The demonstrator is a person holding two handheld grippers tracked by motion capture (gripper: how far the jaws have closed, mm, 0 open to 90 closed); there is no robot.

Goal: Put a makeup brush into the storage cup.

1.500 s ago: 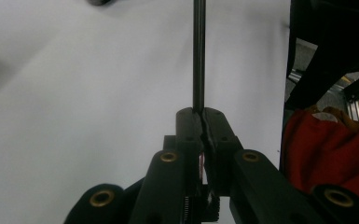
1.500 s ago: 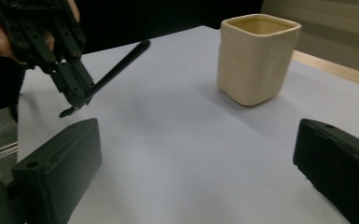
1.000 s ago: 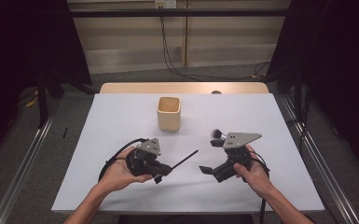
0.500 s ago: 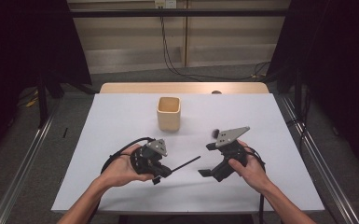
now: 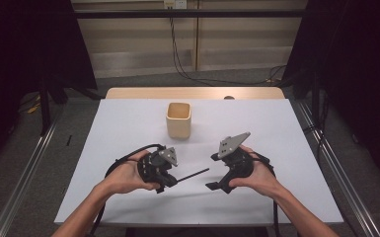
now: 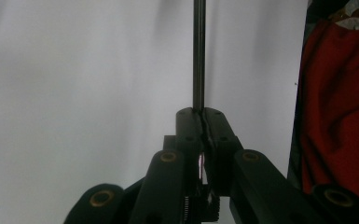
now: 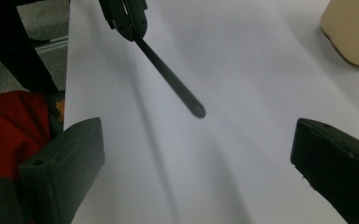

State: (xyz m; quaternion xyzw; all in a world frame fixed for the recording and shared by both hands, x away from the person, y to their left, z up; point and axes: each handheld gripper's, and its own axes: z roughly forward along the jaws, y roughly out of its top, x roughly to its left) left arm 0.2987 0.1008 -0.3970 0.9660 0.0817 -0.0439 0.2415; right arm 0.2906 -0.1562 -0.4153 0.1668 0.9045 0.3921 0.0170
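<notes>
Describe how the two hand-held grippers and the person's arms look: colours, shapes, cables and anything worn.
Both tools are black. The left hand-held gripper and the right hand-held gripper each carry a grey three-cornered plate on top and trail a black cable. Close up, the left one's jaws show brass-coloured rivets; the right one's fingertips are blocky and matte black. The forearms are bare, with no sleeves, gloves or watch in sight.
</notes>
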